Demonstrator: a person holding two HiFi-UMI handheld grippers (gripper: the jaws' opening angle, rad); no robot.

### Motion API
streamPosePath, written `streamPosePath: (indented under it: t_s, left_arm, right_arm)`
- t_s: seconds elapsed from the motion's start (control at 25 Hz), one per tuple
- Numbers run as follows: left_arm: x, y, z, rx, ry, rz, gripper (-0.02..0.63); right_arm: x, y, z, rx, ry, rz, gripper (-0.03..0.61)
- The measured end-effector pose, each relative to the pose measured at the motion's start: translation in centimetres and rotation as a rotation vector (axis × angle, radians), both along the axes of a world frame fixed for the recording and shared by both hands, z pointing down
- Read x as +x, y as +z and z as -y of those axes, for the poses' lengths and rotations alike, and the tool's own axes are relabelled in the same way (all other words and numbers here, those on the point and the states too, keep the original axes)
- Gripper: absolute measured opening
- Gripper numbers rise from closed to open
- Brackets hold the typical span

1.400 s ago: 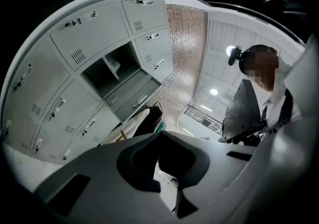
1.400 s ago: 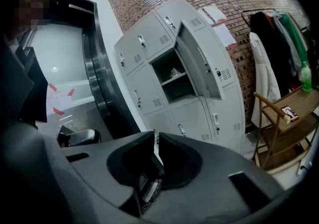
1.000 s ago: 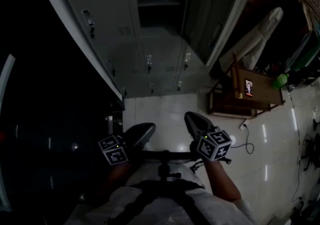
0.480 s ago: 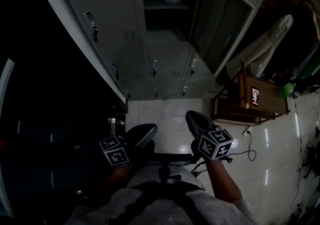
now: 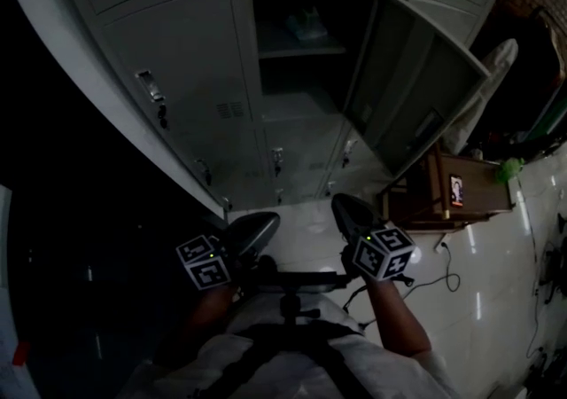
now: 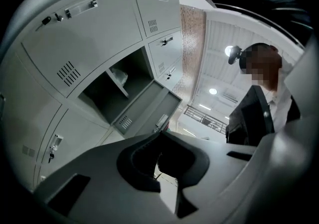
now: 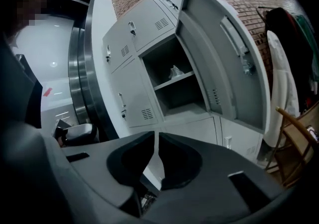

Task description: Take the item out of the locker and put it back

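The grey locker bank has one compartment standing open (image 5: 301,51), its door (image 5: 416,96) swung out to the right. A pale crumpled item (image 5: 307,23) lies on the shelf inside; it also shows in the right gripper view (image 7: 175,72) and the left gripper view (image 6: 118,75). My left gripper (image 5: 264,223) and right gripper (image 5: 343,205) are held low in front of my body, well short of the locker. Both are shut with nothing between their jaws, as the left gripper (image 6: 158,136) and right gripper (image 7: 155,133) show in their own views.
A wooden stand (image 5: 461,193) with a small lit screen stands right of the open door. A white garment (image 5: 485,69) hangs behind it. A cable (image 5: 443,275) lies on the pale tiled floor (image 5: 306,238). A dark metal doorway (image 7: 82,68) is left of the lockers.
The head view has tipped upward, so the lockers sit lower and larger in the picture and the open compartment shows more fully. Both grippers stay low and shut.
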State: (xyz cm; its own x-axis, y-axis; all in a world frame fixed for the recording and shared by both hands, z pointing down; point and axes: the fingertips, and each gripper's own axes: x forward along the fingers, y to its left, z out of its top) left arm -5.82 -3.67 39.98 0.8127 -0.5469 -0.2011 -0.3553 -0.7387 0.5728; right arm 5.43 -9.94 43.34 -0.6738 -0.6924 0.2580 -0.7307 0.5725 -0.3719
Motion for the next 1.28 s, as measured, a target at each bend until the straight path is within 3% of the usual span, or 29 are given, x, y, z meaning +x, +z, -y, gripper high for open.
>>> streamPosePath:
  t_s: [0.32, 0.72, 1.0, 1.28]
  left_arm:
    - [-3.3, -1.6, 6.5, -0.025, 0.052, 0.009, 0.0]
    - [-1.8, -1.7, 10.5, -0.053, 0.042, -0.009, 0.0]
    - [0.2, -4.2, 15.1, 0.013, -0.027, 0.036, 0.0]
    - [1.1, -7.4, 20.1, 0.113, -0.097, 0.099, 0.013]
  right_arm:
    - [-3.5, -0.9, 6.1, 0.02, 0.06, -0.009, 0.037]
    - [-3.0, -2.5, 10.5, 0.048, 0.06, -0.071, 0.037]
    - [-2.1, -7.2, 16.4, 0.19, 0.064, -0.15, 0.04]
    - [-3.4, -11.7, 22.7, 0.309, 0.097, -0.173, 0.135]
